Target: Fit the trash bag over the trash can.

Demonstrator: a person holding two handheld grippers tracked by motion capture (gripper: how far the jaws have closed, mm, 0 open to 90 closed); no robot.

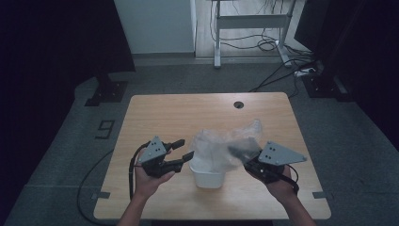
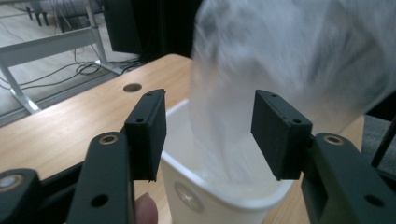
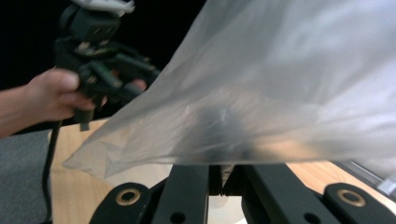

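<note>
A small white tub stands near the table's front edge, with a clear plastic bag rising crumpled out of it. My left gripper is just left of the tub, open, its jaws apart at the rim. In the left gripper view the open left gripper frames the tub's rim and the blurred bag, touching neither. My right gripper is shut on the bag's right side. In the right gripper view, the right gripper pinches the bag, which spreads up and away from it.
The wooden table has a cable hole near its far edge. Beyond it are a desk frame and floor cables. The left gripper and its hand are at the upper left of the right gripper view.
</note>
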